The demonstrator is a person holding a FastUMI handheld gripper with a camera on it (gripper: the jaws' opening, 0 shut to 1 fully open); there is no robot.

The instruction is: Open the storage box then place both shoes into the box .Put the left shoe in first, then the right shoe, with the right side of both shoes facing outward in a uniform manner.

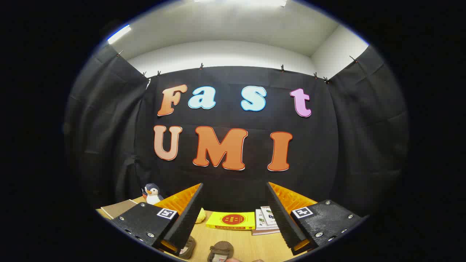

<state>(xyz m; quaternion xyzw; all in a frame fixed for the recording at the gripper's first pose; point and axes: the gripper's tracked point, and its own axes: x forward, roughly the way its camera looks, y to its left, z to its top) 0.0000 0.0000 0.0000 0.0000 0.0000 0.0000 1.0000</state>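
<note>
Jaws (235, 214) wide, empty; brown shoe (220, 251) between them; yellow book (230, 220) beyond, label unreadable.

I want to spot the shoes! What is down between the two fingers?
Gripper view: between the open gripper's fingers lie bare table, a brown shoe and, farther off, a yellow book.

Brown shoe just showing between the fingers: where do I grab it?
Tentatively: the gripper is open and high, aimed at the wall. Only the top of the shoe shows, low between the fingers. Tilt down first; then likely come from above and pinch across its narrow width at the collar.
</note>
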